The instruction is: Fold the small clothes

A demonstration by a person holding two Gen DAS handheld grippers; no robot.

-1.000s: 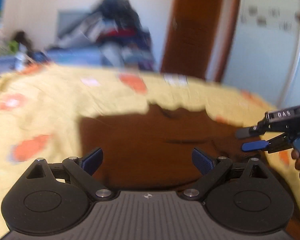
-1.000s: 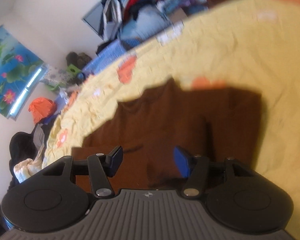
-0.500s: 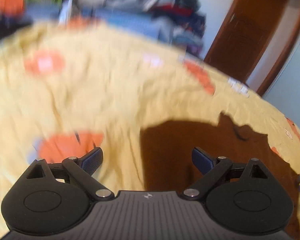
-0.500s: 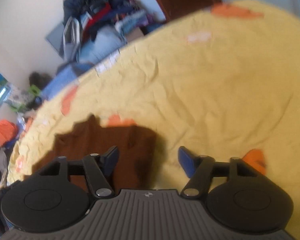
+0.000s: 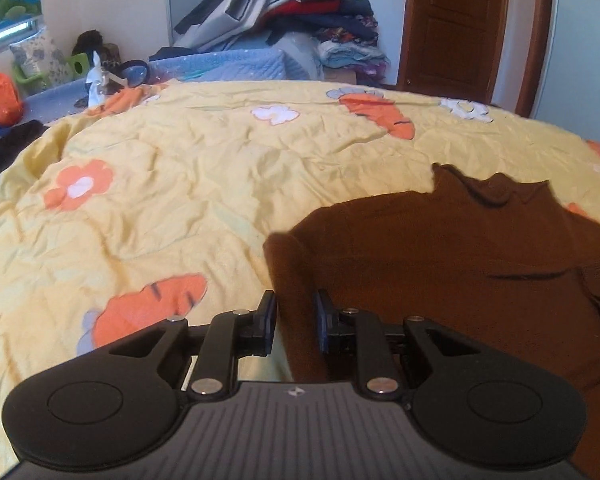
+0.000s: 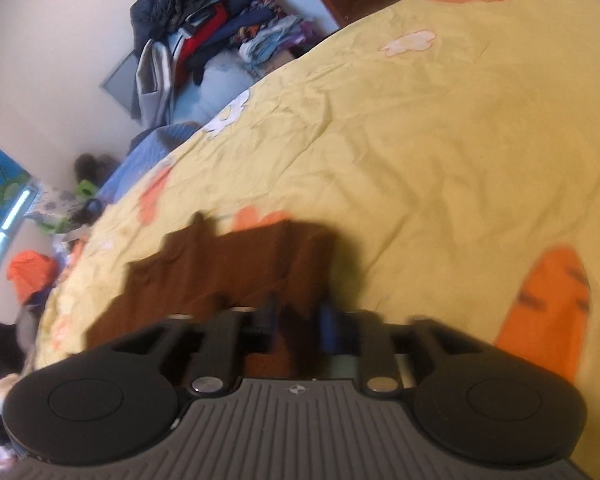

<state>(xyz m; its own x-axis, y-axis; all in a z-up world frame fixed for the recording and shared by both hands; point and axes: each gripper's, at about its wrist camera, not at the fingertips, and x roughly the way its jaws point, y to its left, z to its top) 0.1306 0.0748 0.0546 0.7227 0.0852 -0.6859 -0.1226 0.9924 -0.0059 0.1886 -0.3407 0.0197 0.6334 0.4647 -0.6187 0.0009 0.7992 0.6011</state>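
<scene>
A bed fills both views, covered by a wrinkled yellow quilt printed with orange carrots and white and orange flowers. Behind it a heap of clothes is piled against the far wall, beside a brown wooden door.

A brown sweater lies spread flat on the quilt, its collar toward the far side. In the left wrist view it takes up the lower right of the bed; in the right wrist view it sits at lower centre and left.

The left tongs reach down at the sweater's left edge. Their jaws are closing, narrowed to a small gap with a raised fold of the brown knit standing between the blue pads, which appear to press on it.

The right tongs sit at the sweater's right edge, blurred. Their jaws are closing too, and brown fabric shows between them; whether the pads already pinch it I cannot tell.
</scene>
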